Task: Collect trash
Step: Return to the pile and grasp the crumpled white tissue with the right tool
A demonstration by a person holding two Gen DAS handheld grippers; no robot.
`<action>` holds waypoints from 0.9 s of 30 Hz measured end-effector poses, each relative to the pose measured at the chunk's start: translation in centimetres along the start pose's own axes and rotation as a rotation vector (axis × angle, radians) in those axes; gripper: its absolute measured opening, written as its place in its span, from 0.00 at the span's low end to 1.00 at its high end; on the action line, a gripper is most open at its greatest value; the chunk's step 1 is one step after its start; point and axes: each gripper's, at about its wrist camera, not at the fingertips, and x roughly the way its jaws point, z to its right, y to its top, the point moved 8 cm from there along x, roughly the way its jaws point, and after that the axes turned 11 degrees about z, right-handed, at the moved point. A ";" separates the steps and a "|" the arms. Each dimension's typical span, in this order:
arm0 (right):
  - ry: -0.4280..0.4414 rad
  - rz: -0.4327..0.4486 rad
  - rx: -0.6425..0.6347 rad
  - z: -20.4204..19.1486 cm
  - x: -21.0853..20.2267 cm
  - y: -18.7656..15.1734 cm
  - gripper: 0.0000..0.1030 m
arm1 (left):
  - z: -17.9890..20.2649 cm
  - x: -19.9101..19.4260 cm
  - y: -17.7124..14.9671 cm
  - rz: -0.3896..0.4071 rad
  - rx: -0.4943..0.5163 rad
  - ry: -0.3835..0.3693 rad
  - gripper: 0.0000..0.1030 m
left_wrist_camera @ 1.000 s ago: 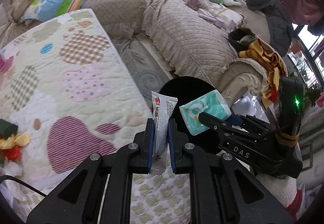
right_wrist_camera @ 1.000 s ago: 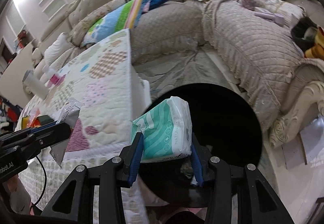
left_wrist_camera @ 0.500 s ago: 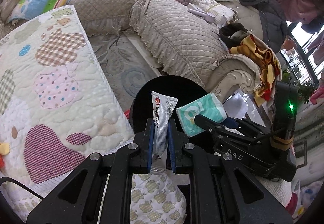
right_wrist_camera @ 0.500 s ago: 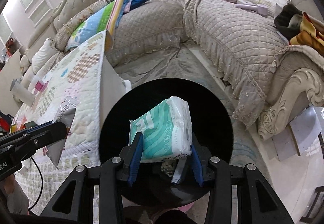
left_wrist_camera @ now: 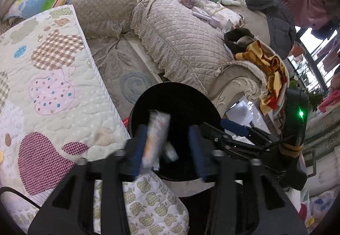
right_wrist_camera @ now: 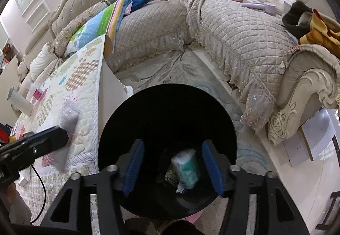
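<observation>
The bin (left_wrist_camera: 176, 128) is round and black, and it sits beside the quilted table (left_wrist_camera: 53, 90). Through my left camera, my left gripper (left_wrist_camera: 167, 147) hangs over the bin with its fingers spread; the blurred packet (left_wrist_camera: 156, 139) lies against the left blue pad (left_wrist_camera: 139, 147), clear of the other. My right gripper (left_wrist_camera: 214, 131) reaches over the bin too.

Through my right camera, my right gripper (right_wrist_camera: 173, 168) is spread above the bin (right_wrist_camera: 167, 107), and the green tissue pack (right_wrist_camera: 186, 168) lies down inside it, touching neither pad.

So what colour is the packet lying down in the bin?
Teal green and white, with a wavy pattern, on the packet inside the black bin; clearest in the right wrist view.
</observation>
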 end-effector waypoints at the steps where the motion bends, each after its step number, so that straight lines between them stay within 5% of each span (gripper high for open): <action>1: 0.001 0.000 -0.001 -0.1 -0.1 0.0 0.60 | -0.1 -0.1 0.0 0.002 -0.007 0.000 0.42; 13: 0.027 -0.007 -0.036 -2.7 -0.4 -0.5 0.60 | -3.1 -3.4 -0.3 0.054 0.034 0.142 0.42; 27: 0.168 -0.032 -0.133 -12.3 0.2 -1.6 0.60 | -11.0 -10.0 -2.6 0.080 -0.009 0.335 0.42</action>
